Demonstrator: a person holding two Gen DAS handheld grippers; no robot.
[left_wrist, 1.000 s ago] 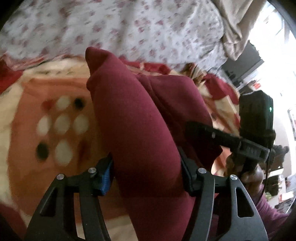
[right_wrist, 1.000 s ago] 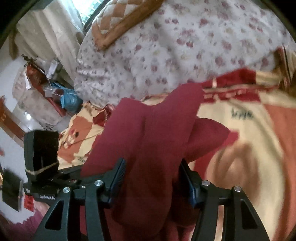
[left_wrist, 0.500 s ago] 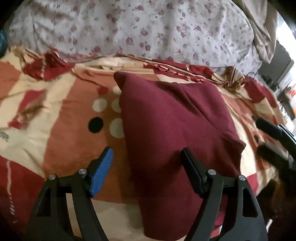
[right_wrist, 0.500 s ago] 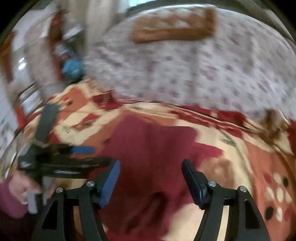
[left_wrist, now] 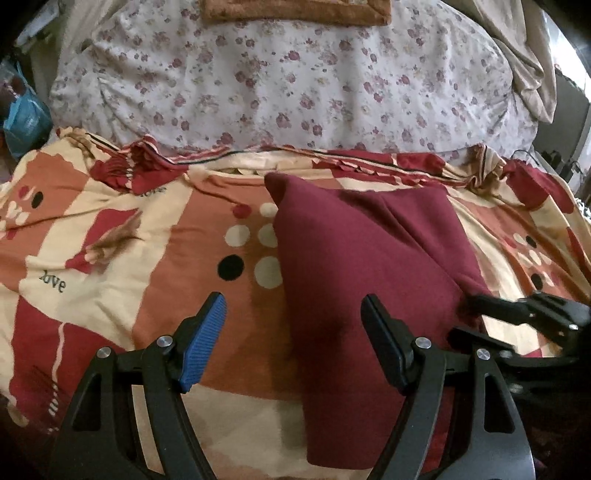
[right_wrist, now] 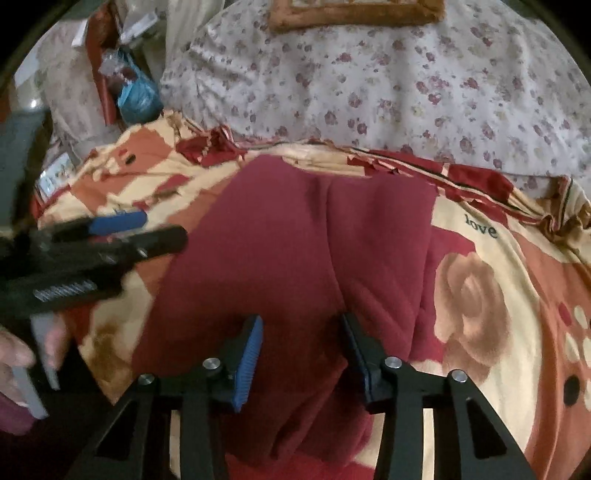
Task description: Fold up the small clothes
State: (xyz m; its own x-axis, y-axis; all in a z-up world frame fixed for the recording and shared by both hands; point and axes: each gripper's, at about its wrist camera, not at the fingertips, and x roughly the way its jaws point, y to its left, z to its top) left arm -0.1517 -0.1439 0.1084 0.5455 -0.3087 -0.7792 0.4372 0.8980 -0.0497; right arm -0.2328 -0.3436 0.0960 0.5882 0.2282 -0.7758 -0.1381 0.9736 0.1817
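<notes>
Maroon garment (left_wrist: 354, 258) folded on the bed (left_wrist: 110, 240), near edge cut off.
Left tongs (left_wrist: 293, 325) and right tongs (right_wrist: 301, 343) both gape, holding nothing; left tongs blurred at mid-left.

I count one maroon garment (left_wrist: 362, 258), lying flat on the one patterned bedspread (left_wrist: 110, 258) under it. Behind the garment I see one floral-print quilt (left_wrist: 295, 85), and on top of that quilt one brown-bordered cushion (left_wrist: 295, 11). To the left of the quilt there is one blue plastic bag (right_wrist: 138, 98). I hold two grippers: my left gripper (left_wrist: 293, 325), with two fingers spread apart above the garment's left edge, and my right gripper (right_wrist: 302, 345), with two fingers parted above the garment. On the bedspread left of the garment I count one black dot (left_wrist: 231, 267) among five cream dots, and two printed words "love".
</notes>
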